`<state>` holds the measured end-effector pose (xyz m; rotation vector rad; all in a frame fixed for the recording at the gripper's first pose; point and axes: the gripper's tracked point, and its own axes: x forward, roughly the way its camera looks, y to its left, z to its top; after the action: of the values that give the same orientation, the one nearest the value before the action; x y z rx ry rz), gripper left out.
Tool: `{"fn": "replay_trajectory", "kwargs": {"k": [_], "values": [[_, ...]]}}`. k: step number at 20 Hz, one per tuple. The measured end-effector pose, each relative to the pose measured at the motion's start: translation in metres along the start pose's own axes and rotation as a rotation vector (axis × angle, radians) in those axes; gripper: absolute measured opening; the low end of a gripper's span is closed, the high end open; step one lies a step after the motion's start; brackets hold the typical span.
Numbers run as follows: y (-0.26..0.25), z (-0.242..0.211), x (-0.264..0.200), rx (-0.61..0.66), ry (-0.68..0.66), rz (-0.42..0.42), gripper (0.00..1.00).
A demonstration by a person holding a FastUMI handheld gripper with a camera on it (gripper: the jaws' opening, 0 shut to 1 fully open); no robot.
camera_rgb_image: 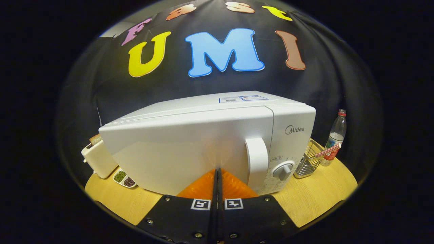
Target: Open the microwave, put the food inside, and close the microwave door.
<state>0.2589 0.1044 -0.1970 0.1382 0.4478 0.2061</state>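
The claw (217, 171) has its two fingers pressed together with nothing between them, tips right up against the white door of the microwave (210, 142), just left of the door handle (256, 162). The door looks flush and closed. With the fingers joined like that, I judge they are meant to push on the door rather than grab. Food inside cannot be seen through the door. The microwave sits on the wooden tabletop (315, 196). A toaster (98, 157) with bread and a small dish of beans (124, 178) sit to its left; a wire basket (308, 159) and water bottle (335, 139) to its right.
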Motion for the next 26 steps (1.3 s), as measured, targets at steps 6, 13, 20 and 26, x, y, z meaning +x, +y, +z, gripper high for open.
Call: {"fn": "replay_trajectory", "kwargs": {"k": [6, 13, 20, 26], "values": [[0.006, 0.031, -0.062, -0.102, -0.117, -0.018, 0.01], [0.022, 0.051, -0.148, -0.086, -0.199, -0.015, 0.01], [0.036, 0.04, -0.223, -0.082, -0.235, -0.034, 0.01], [0.044, 0.026, -0.272, -0.1, -0.278, -0.045, 0.51]]}}
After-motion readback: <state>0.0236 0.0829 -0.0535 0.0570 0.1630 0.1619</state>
